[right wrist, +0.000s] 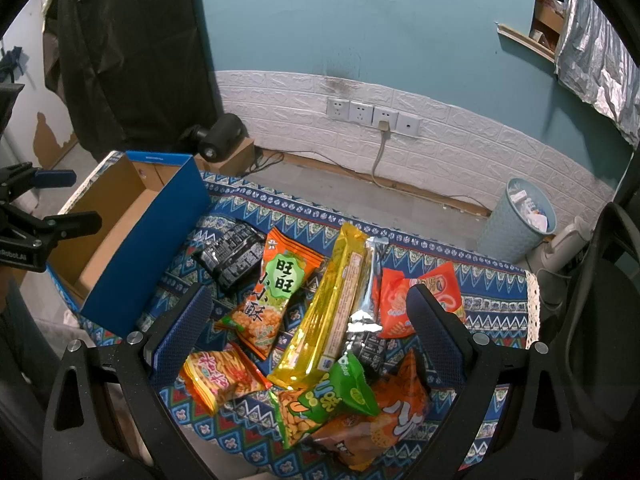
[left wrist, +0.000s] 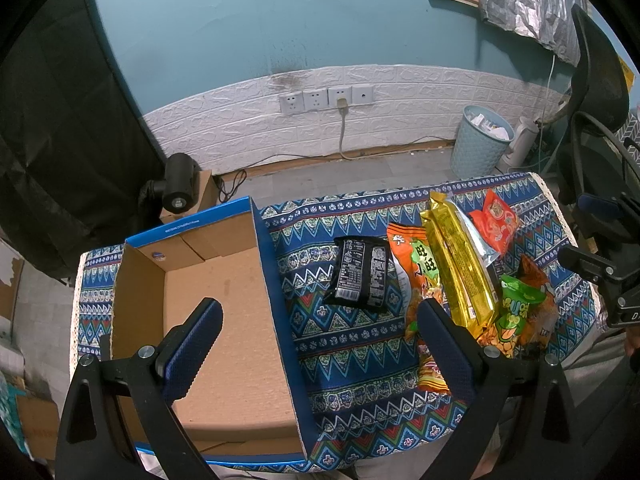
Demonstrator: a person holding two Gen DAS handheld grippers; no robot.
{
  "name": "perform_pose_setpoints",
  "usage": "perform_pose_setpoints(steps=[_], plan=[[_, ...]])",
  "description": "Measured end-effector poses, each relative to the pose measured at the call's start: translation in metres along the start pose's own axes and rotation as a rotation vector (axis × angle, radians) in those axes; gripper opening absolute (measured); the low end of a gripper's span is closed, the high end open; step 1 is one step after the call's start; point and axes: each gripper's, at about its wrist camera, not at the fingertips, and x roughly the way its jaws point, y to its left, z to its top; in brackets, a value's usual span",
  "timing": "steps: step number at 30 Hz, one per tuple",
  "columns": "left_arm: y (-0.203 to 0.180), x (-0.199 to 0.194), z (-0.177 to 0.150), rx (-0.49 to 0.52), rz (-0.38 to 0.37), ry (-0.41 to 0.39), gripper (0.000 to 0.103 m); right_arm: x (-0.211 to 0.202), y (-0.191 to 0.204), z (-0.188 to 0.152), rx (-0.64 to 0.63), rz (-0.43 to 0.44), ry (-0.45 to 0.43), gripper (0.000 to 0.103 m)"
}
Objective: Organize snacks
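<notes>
Left gripper [left wrist: 320, 328]: jaws spread wide, nothing between them, hovering over the near side of the cardboard box [left wrist: 224, 312] and its blue right wall. Box interior bare.

Right gripper [right wrist: 310, 320]: jaws likewise apart, empty, poised above the snack pile at the right end of the patterned tablecloth [right wrist: 496, 304].

Snacks lie overlapping, none boxed yet: long gold pack [right wrist: 320, 320] across a silver pack [right wrist: 366, 300], orange-green bag [right wrist: 272, 296], black pack [right wrist: 232, 258] nearest the box, red-orange bag [right wrist: 394, 308], green peanut bag [right wrist: 332, 400] at the near edge.

Risk (judgement): closing on the pile could pinch two overlapped packs, or drag the near-edge bags off the cloth; slick foil may slip.

Legible: "旺旺 小小酥" on the orange-green bag. Other print too small to read.
</notes>
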Motion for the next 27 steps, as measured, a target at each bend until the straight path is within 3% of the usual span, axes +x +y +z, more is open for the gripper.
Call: perform_pose_setpoints(steps=[16,27], plan=[[-0.006,0.001,0.0,0.004,-0.009,0.007,0.099,-0.001,-0.002,0.0,0.003,-0.006,0.008,0.096],[-0.009,0.017,0.005,-0.003,-0.02,0.054,0.099,0.002,-0.014,-0.003,0.022,-0.035,0.032,0.096]])
